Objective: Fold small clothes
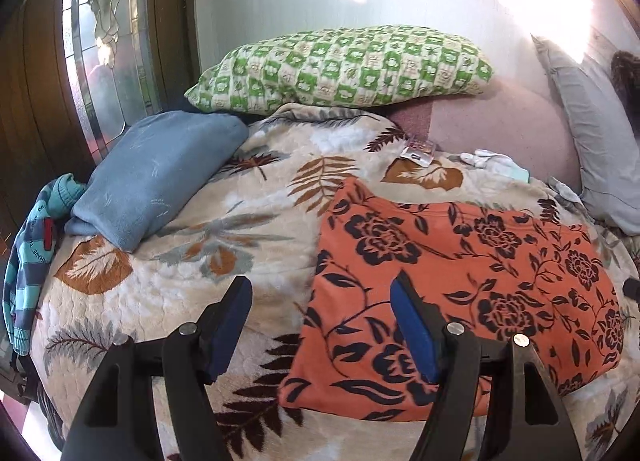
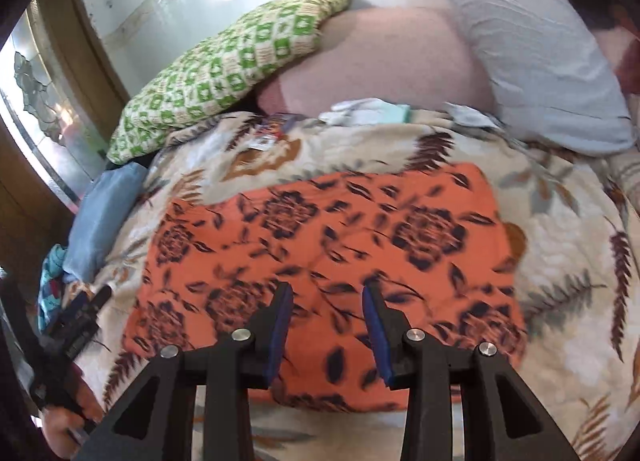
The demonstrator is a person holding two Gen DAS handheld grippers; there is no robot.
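An orange garment with dark floral print [image 1: 460,293] lies flat in a folded rectangle on the leaf-patterned blanket [image 1: 224,221]. My left gripper [image 1: 320,309] is open and empty, hovering over the garment's left edge. In the right wrist view the same orange garment [image 2: 332,245] fills the middle, and my right gripper [image 2: 326,309] is open and empty above its near half. The left gripper [image 2: 80,313] shows at the left edge of that view, held in a hand.
A folded blue cloth [image 1: 160,173] and a striped teal garment [image 1: 36,245] lie at the left. A green checked pillow [image 1: 344,65], pink pillow [image 1: 492,121] and grey pillow [image 1: 596,149] line the back. A small packet [image 1: 418,151] and white-teal items [image 1: 496,165] lie behind the garment.
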